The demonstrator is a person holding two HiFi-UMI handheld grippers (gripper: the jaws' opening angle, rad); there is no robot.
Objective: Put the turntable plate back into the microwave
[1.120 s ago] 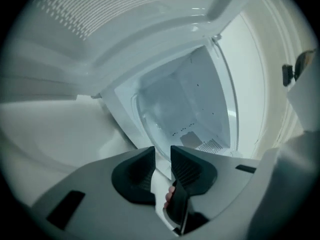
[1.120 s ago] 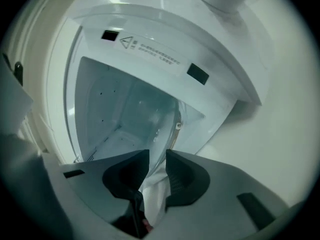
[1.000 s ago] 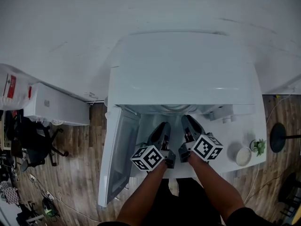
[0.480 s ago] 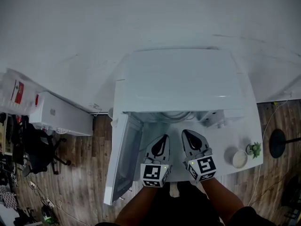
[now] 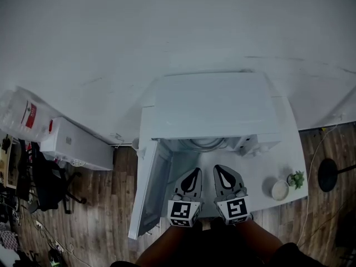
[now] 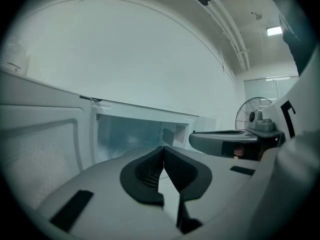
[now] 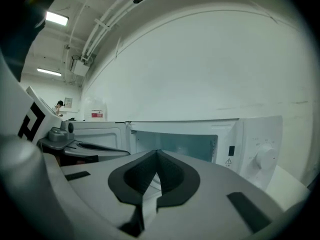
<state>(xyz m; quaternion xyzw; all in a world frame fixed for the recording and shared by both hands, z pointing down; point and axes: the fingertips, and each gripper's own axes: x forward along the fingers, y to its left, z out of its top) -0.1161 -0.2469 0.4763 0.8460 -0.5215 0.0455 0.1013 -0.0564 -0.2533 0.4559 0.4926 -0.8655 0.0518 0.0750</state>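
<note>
Turntable plate (image 5: 207, 144) sits inside the microwave (image 5: 214, 107). From your head view only its curved front rim shows, just under the top edge of the open cavity, so whether it lies flat can't be told from there. The microwave door (image 5: 149, 191) hangs wide open on the left side, swung out towards you over the wooden floor (image 5: 105, 204).

Your left gripper (image 5: 194, 171) and right gripper (image 5: 218, 168) lie side by side, close together but not touching. They are in front of the cavity mouth, above the front part of the white table (image 5: 257, 174). Both point into the microwave and both are apart from the plate.

In the left gripper view, the dark pads meet at their tips and nothing is caught between them, so that gripper is clenched on nothing. The pale blue cavity lies straight beyond the tips, and a standing fan (image 6: 252, 115) shows far off to the right.

The right gripper view shows the same thing: the jaws are pressed together at the tips and empty. Beyond them is the cavity, with the control panel and its round dial (image 7: 263, 158) to the right.

On the table to the right of the microwave stand a small white bowl (image 5: 279, 190) and, just beside it, a little green plant (image 5: 296, 178).
</note>
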